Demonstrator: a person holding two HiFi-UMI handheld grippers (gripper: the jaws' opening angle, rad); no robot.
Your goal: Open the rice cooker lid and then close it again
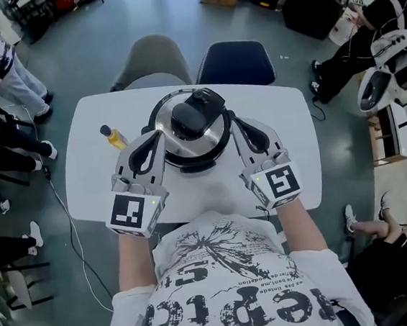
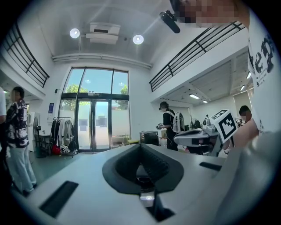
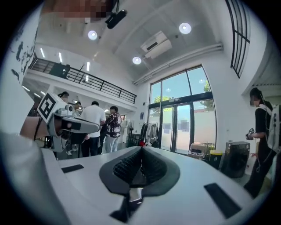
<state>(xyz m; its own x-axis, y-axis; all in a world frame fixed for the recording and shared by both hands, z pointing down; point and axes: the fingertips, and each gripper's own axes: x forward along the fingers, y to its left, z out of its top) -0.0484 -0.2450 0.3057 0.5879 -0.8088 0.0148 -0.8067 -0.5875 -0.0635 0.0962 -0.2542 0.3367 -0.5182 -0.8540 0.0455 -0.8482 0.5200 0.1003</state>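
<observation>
Nearest the head camera the person's printed shirt (image 1: pixel 238 285) is seen, and just beyond it the marker cubes of both grippers. The cooker (image 1: pixel 189 161) is set on the table (image 1: pixel 89 171) between the left gripper (image 1: pixel 154 136) and the right gripper (image 1: pixel 241 124), with its lid (image 1: pixel 219 141) apparently down. Each gripper's tip is placed just beside one flank of the cooker; whether either touches it cannot be told. A yellow bottle (image 1: pixel 114 137) is stood on the outer side of the left gripper, near it but apart.

The cooker is judged heavy and stiff, and unlikely to shift under a light pull. Its polished metal lid is judged hard and slippery, so a poor place for pads. The black handle (image 1: pixel 197 112) on top, midway between the two grippers, is judged the better hold, being raised and matt.

In the left gripper view the jaws of the left gripper (image 2: pixel 141 147) are brought fully together, and nothing is held between them. In the right gripper view the right gripper (image 3: pixel 141 150) is likewise closed tight and empty. Both are pointed level, so that only the room beyond is shown.
</observation>
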